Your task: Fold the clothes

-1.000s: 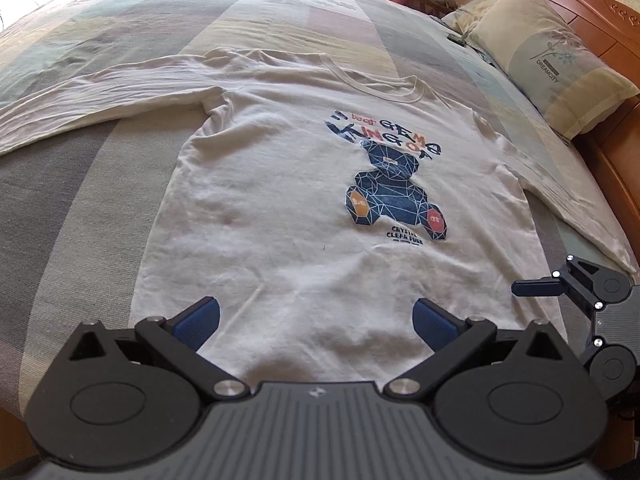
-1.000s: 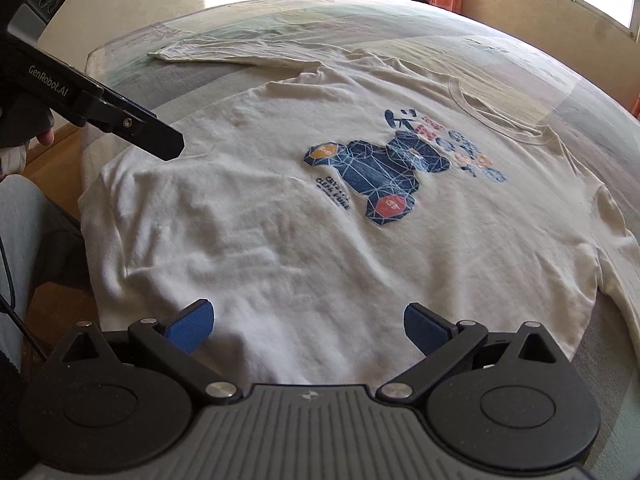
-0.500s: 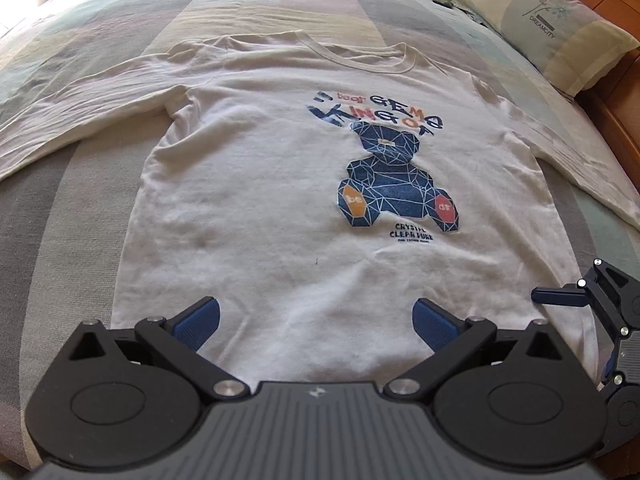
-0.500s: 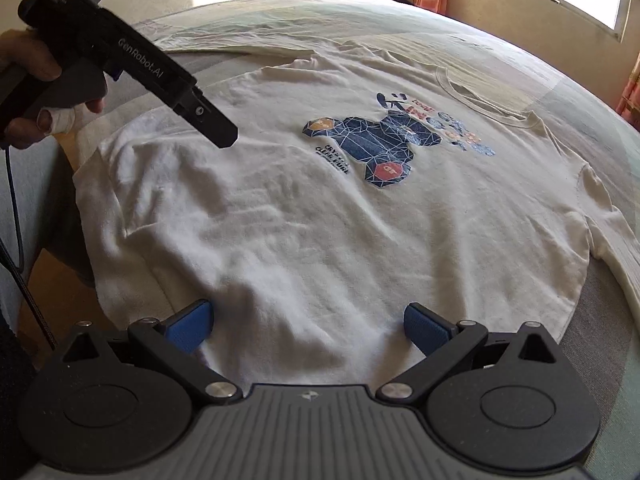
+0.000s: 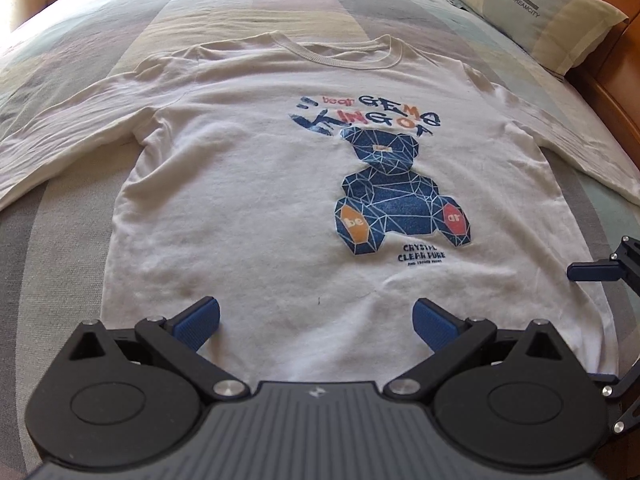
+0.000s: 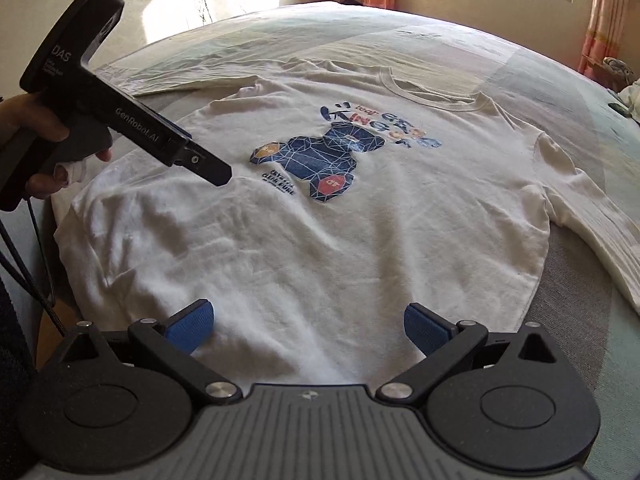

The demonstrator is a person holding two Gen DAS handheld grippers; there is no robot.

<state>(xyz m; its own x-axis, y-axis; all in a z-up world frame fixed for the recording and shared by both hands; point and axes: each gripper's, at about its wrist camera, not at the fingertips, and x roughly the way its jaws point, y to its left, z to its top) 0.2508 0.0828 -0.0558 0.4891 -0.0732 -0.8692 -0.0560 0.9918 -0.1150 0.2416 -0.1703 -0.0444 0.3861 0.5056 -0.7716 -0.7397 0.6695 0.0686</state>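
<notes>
A white long-sleeved cotton T-shirt (image 5: 256,208) printed with a blue geometric bear (image 5: 394,196) is seen spread flat, front up, on a bed covered by a pastel patchwork bedspread (image 5: 52,240). In the left wrist view the collar is turned toward 12 o'clock and the hem toward 6 o'clock, with one sleeve stretched out toward 9 o'clock and the other toward 3 o'clock. A pale green pillow (image 5: 536,8) lettered DREAMCITY is found at 1 o'clock, against a wooden bed frame (image 5: 608,92). The left hand-held gripper (image 5: 316,322) is held over the lower middle of the shirt near the hem, its blue-padded jaws spread wide with nothing between them. The right hand-held gripper (image 6: 308,326) is likewise spread wide and empty, positioned over the hem at the shirt's side; in the left view, part of it is visible at 3 o'clock (image 5: 600,276). In the right wrist view the black body of the left tool is seen at 10 o'clock, gripped by a person's hand (image 6: 44,140), and curtained windows are visible at 1 o'clock.
</notes>
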